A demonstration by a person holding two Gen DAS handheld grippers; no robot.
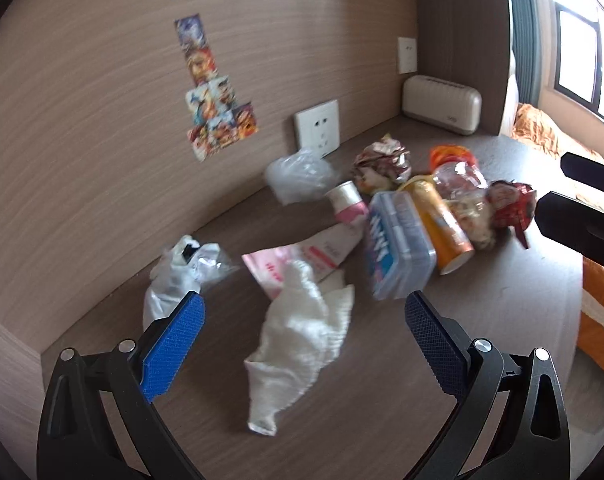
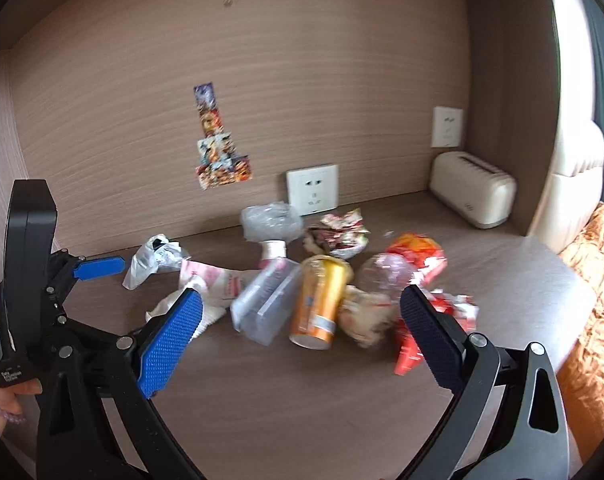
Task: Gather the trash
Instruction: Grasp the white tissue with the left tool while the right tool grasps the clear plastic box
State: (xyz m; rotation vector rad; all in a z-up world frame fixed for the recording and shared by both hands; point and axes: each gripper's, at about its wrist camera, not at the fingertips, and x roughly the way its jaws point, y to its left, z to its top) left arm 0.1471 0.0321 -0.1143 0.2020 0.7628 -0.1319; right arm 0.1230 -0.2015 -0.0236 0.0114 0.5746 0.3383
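Note:
Trash lies scattered on a brown desk (image 1: 481,320). In the left wrist view my open left gripper (image 1: 303,300) hovers over a crumpled white tissue (image 1: 298,340). Behind it lie a pink tube (image 1: 302,258), a clear blue box (image 1: 397,246), an orange can (image 1: 441,224), a clear jar (image 1: 459,180) and a red wrapper (image 1: 509,204). In the right wrist view my open right gripper (image 2: 302,300) hovers in front of the orange can (image 2: 321,300), the clear box (image 2: 262,300) and the red wrapper (image 2: 433,320). Both grippers are empty.
A white crumpled bag (image 1: 178,276) lies at the left and a clear plastic bag (image 1: 298,176) by the wall socket (image 1: 317,128). A cream appliance (image 2: 471,188) stands at the back right. An orange blanket (image 2: 593,300) lies beyond the desk's right edge.

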